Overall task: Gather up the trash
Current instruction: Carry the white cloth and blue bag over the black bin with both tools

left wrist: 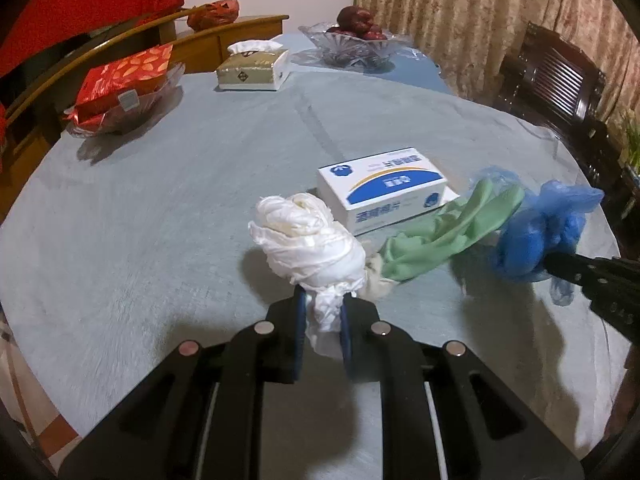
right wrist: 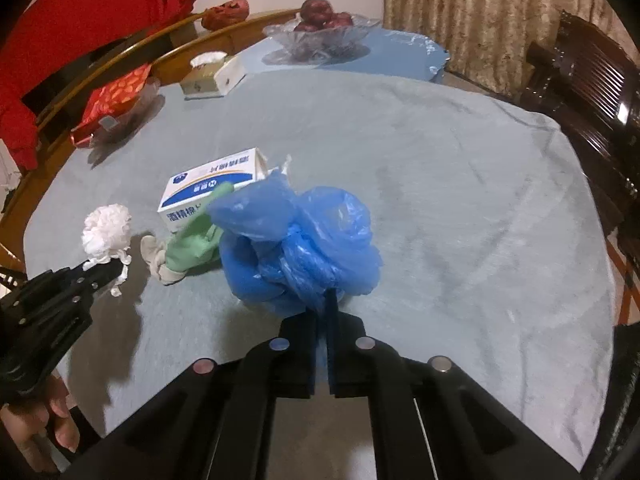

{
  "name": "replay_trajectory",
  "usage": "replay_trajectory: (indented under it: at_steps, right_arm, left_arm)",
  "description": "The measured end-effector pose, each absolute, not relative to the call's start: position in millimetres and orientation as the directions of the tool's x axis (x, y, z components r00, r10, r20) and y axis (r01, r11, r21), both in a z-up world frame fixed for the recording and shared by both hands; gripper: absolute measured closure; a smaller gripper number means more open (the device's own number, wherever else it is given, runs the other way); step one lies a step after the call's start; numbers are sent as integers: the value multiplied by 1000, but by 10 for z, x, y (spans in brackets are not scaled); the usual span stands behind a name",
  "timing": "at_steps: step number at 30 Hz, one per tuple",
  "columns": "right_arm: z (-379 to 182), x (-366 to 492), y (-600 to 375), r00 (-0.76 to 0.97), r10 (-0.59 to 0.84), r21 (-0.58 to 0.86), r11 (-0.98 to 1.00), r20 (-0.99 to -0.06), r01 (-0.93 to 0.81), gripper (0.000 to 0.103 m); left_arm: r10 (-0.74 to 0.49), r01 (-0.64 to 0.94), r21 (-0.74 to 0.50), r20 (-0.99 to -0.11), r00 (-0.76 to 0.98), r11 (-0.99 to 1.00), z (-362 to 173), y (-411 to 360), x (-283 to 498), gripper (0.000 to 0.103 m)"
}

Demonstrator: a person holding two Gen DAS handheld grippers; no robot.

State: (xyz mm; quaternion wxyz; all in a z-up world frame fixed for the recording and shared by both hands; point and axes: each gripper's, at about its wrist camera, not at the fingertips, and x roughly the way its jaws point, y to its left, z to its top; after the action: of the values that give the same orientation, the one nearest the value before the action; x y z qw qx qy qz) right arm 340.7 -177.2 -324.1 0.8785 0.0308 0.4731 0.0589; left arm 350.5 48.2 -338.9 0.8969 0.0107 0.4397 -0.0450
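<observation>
Both tools angle steeply down over the round desk (left wrist: 180,184) draped in pale blue cloth. The left tool (left wrist: 323,320) is clenched on the tail of a crumpled white paper wad (left wrist: 308,236), which stands up off the cloth. The right tool (right wrist: 323,320) pinches a bunched blue plastic bag (right wrist: 304,236), held just above the desk. A bare hand (right wrist: 44,436) grips the left tool's handle. Between the two bundles lie one green rubber glove (left wrist: 444,232) and one white-and-blue cardboard box (left wrist: 384,188). Farther back stand one tissue box (left wrist: 254,68), one glass bowl of red fruit (left wrist: 352,40) and one red packet (left wrist: 124,84).
</observation>
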Motion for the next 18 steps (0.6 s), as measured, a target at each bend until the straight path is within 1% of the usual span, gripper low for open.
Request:
replay_trajectory:
  at_steps: [11,18]
  right_arm:
    - [-2899,3005,-2201,580,86,69,996,-810,-52,99]
    - [-2767,2659,-2611,583,54,53,998,-810,-18,99]
  left_arm:
    - [-80,100,-22,-781,619,995,-3129,131,3138,89]
    - [-111,140,-29,-775,622,990,-2957,-343,2859,89]
